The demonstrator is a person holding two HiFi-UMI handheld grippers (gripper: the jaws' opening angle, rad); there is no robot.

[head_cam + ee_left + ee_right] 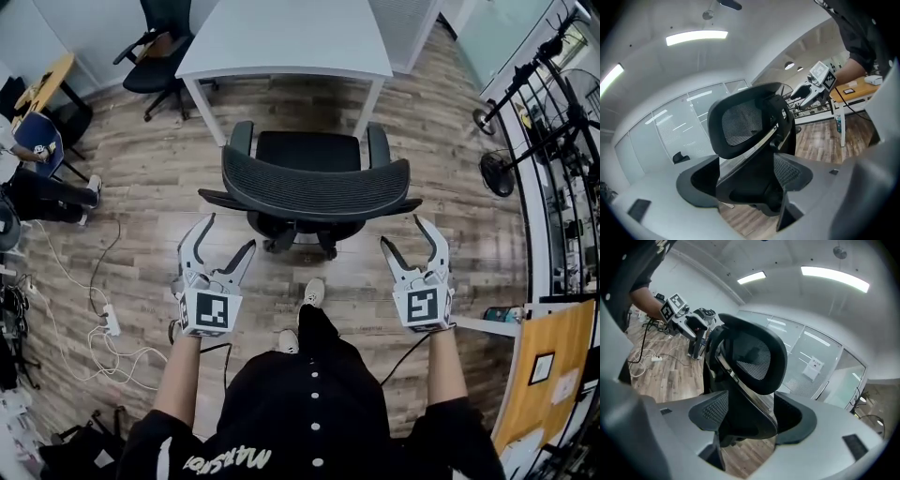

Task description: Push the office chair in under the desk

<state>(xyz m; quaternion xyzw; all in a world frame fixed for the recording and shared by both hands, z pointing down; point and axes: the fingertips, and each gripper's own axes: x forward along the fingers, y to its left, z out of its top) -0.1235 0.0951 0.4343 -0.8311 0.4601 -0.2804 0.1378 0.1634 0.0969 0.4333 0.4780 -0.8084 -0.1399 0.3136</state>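
Observation:
A black mesh-backed office chair [314, 187] stands on the wood floor with its backrest toward me and its seat facing the white desk [286, 42], whose front edge lies just beyond the seat. My left gripper [230, 234] is open, just behind the backrest's left end and apart from it. On the other side my right gripper [401, 232] is open too, behind the right end with a small gap. The chair's back [743, 124] fills the left gripper view beyond the open left gripper [745, 187]. In the right gripper view the backrest [750, 359] rises past the open right gripper [747, 420].
A second black chair [159, 47] stands left of the desk. A seated person [37, 183] is at the far left. A power strip and white cables [108, 323] lie on the floor at left. A fan and stands [502, 169] line the right, with an orange board [553, 361].

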